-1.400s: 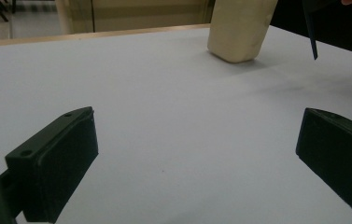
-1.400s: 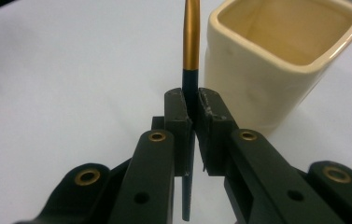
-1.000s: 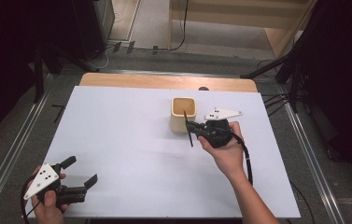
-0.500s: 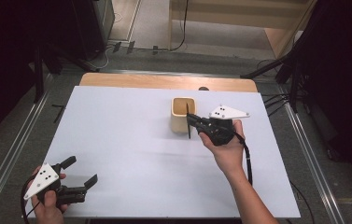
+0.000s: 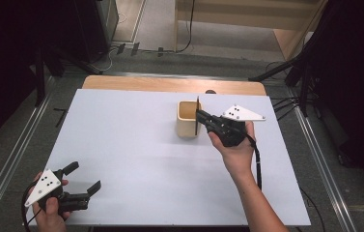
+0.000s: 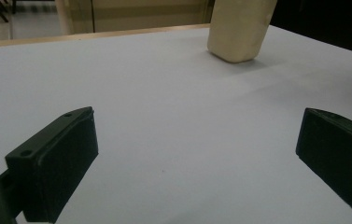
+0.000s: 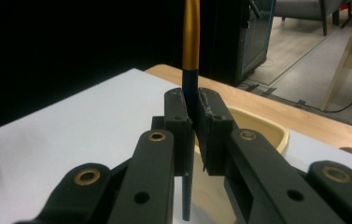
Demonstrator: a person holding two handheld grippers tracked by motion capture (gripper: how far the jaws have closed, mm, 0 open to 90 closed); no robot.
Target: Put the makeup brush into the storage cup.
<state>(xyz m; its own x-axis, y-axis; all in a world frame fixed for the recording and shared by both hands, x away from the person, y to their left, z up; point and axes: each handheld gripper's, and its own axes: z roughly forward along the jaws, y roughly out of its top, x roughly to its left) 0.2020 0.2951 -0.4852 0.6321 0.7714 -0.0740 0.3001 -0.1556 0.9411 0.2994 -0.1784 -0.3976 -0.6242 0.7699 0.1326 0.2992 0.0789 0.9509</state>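
A slim pen (image 5: 197, 115) with a dark lower shaft and a gold upper part (image 7: 191, 37) stands upright, and my right gripper (image 5: 202, 117) is shut on its dark shaft (image 7: 190, 91). It is held against the right side of a cream square cup (image 5: 187, 120), which also appears just behind the jaws (image 7: 262, 129). Whether the pen's lower tip is inside the cup I cannot tell. My left gripper (image 5: 84, 176) rests at the table's near left corner, open and holding nothing, its fingers (image 6: 57, 158) wide apart and aimed towards the distant cup (image 6: 239, 28).
The white table top (image 5: 131, 145) has a wooden strip (image 5: 170, 84) along its far edge. Metal rails run down both sides (image 5: 10, 164). A cable trails from the right gripper along the forearm (image 5: 258, 164).
The right hand has moved slightly up and towards the cup's right side, and the pen now stands higher and upright. The left gripper has stayed put.
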